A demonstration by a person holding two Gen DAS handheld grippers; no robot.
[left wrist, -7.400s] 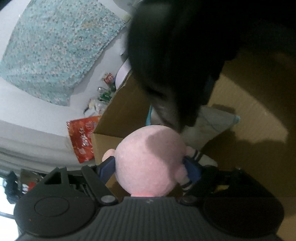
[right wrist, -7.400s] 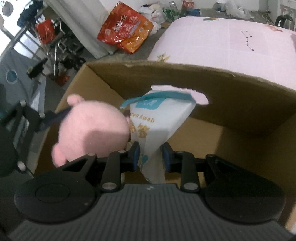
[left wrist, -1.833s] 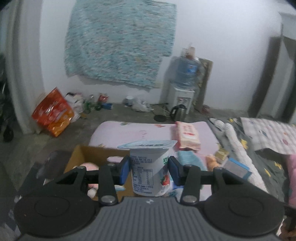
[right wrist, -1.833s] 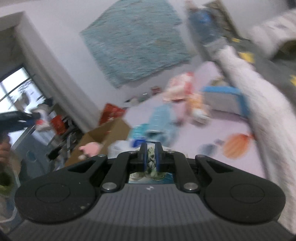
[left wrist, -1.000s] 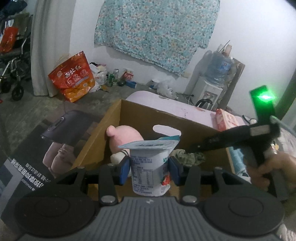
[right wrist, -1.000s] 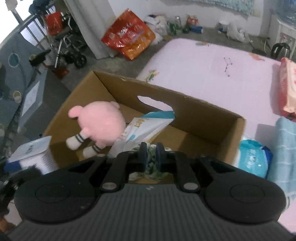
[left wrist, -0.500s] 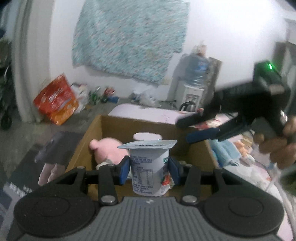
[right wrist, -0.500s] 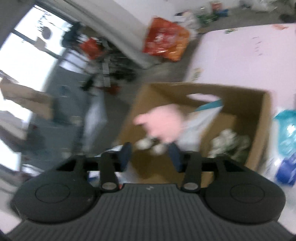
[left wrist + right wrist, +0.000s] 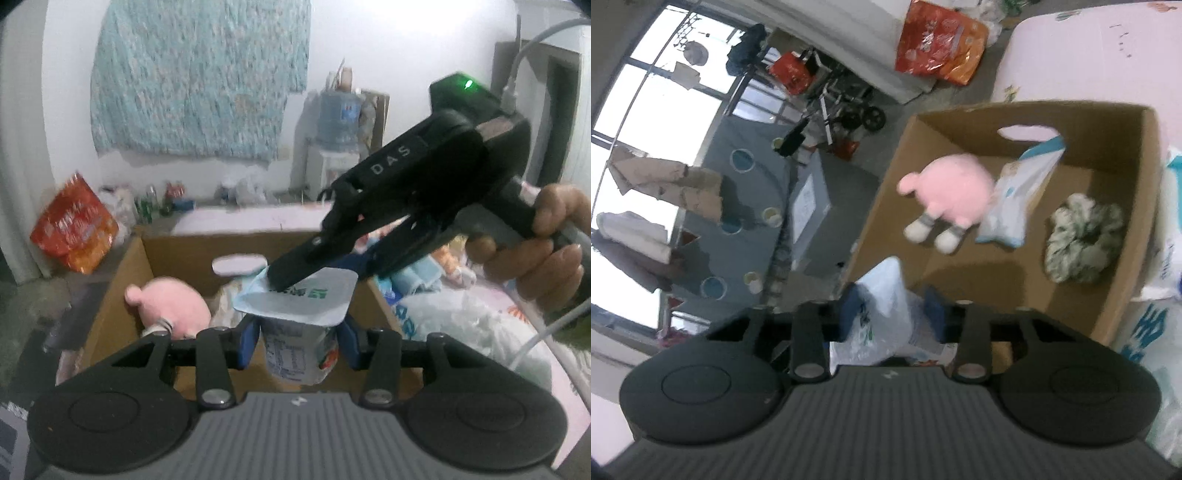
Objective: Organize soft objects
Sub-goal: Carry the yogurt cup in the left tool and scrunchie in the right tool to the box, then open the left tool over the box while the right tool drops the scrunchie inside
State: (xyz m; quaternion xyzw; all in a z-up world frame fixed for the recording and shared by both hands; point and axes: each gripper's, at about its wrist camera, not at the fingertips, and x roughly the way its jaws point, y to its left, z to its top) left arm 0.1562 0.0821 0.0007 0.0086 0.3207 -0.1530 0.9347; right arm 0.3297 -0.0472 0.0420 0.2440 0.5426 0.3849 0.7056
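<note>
My left gripper (image 9: 300, 341) is shut on a white yogurt cup (image 9: 299, 326) with a pale blue foil lid, held above the near edge of an open cardboard box (image 9: 122, 291). My right gripper (image 9: 892, 312) is open, its jaws either side of the cup (image 9: 886, 306) from above; in the left wrist view one of its fingers (image 9: 295, 267) touches the lid. Inside the box (image 9: 886, 192) lie a pink plush toy (image 9: 955, 194), a white and blue swab pack (image 9: 1015, 201) and a green patterned scrunchie (image 9: 1084, 238).
A pink mat (image 9: 240, 218) lies behind the box, with soft packs and toys (image 9: 443, 273) to its right. An orange bag (image 9: 72, 229) stands at the left wall. A water dispenser (image 9: 338, 147) stands at the back. A grey case (image 9: 809, 210) lies left of the box.
The right gripper let go of the scrunchie, which now lies in the box. It then opened and swung over to the yogurt cup that the left gripper still holds.
</note>
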